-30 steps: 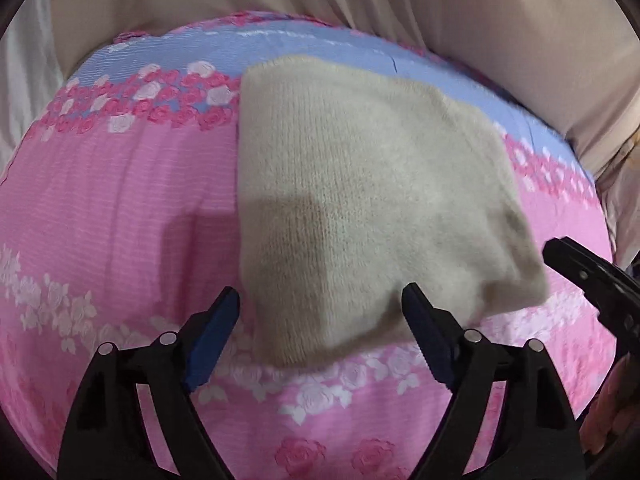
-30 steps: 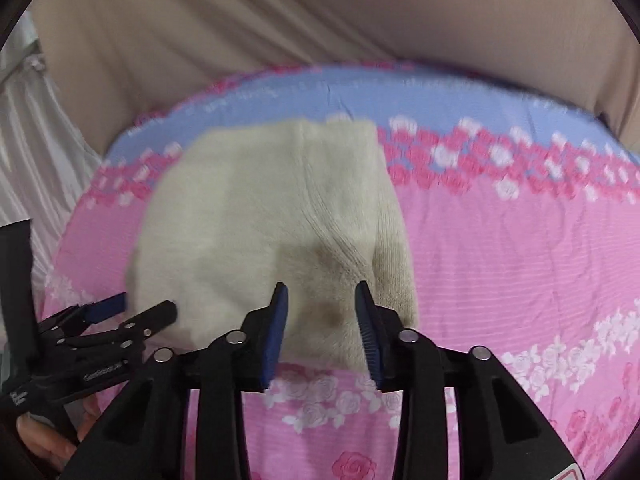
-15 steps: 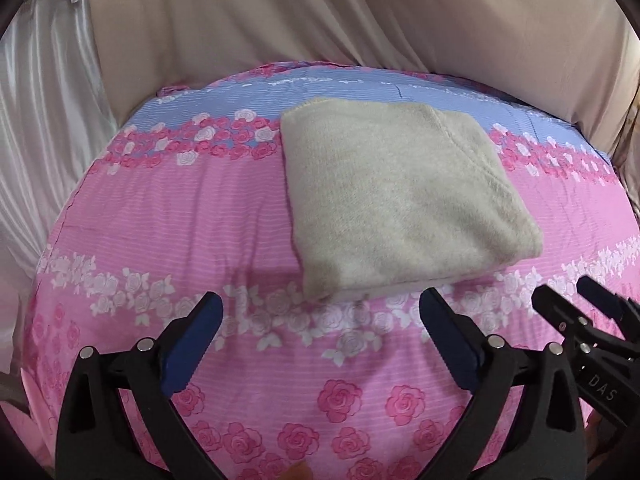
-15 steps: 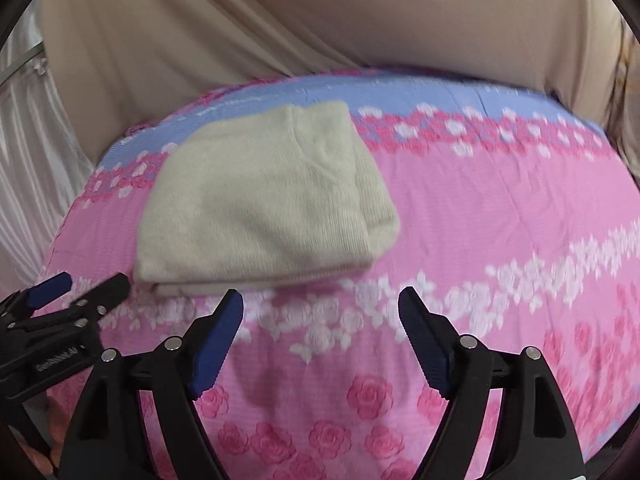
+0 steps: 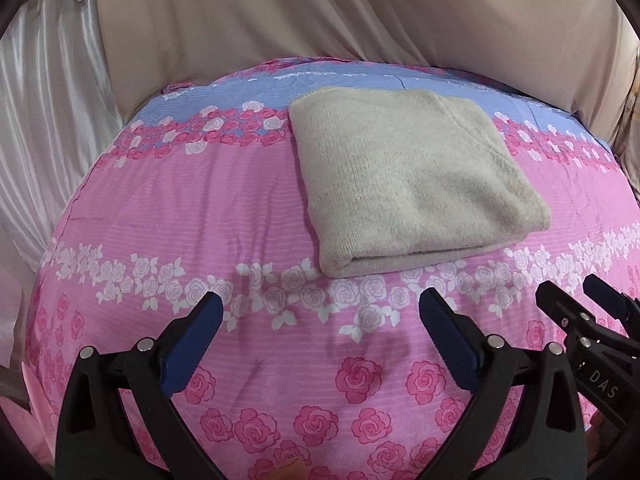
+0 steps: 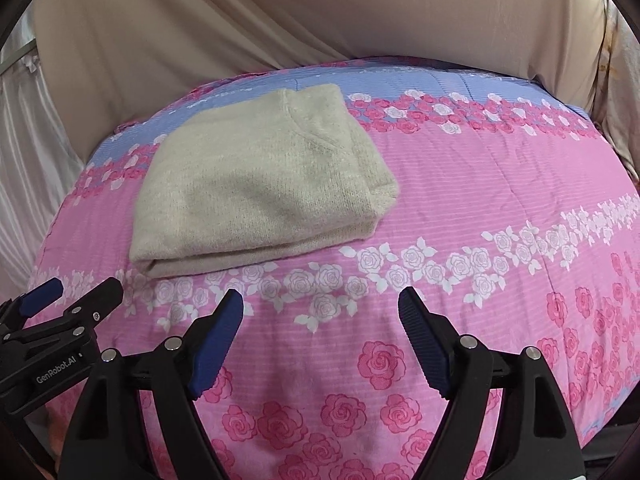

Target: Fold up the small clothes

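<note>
**Folded knit garment on the bedspread, both grippers spread and clear of it**

Reading from left to right in the left wrist view, we first meet a pale satin curtain (image 5: 44, 128) at the edge, then a beige drape (image 5: 360, 12) hanging across the back. Below them lies the rose-print bedspread (image 5: 180, 208), pink with a blue band along its far side. On it, towards the far right of centre, rests the beige knit garment (image 5: 404, 184), folded into a thick rectangle with its stacked layers showing along the near edge. Our left gripper (image 5: 320, 320) sits near the bottom of the view, its blue-padded fingers (image 5: 192, 344) spread wide and holding nothing, short of the garment's near edge. At the far right the right gripper (image 5: 576, 292) enters the view.

In the right wrist view the order reverses: the left gripper (image 6: 72, 292) appears at the lower left, the garment (image 6: 256, 184) lies left of centre, and our right gripper (image 6: 320, 304) stands with its fingers (image 6: 424, 344) likewise spread apart, empty, and near but not touching the garment.
</note>
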The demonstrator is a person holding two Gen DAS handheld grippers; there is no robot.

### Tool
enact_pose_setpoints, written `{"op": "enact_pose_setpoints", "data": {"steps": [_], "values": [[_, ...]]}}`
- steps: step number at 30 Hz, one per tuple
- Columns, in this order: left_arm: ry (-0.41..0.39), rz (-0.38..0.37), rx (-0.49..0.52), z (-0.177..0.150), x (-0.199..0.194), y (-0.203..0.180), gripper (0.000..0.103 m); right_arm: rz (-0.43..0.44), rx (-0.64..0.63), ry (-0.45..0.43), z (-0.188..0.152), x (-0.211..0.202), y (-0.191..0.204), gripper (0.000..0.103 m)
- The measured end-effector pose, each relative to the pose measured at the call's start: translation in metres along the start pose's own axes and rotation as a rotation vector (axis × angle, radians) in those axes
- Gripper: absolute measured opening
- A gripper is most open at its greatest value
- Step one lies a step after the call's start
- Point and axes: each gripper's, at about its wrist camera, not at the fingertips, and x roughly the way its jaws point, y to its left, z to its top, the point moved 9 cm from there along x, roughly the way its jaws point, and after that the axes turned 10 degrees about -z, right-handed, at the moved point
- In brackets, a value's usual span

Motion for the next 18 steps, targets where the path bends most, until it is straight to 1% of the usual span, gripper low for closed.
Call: {"op": "enact_pose_setpoints", "data": {"steps": [8,18], "values": [[0.009,0.005,-0.024,-0.0073,0.001,0.0024,0.096,-0.016,-0.01,-0.001,-0.0041,-0.0033,-0.0011,0.078],[0.013,0.003,-0.017,-0.01,-0.0006,0.002,0.096,-0.022,-0.013,-0.001,-0.0088,-0.005,0.0058,0.078]]}}
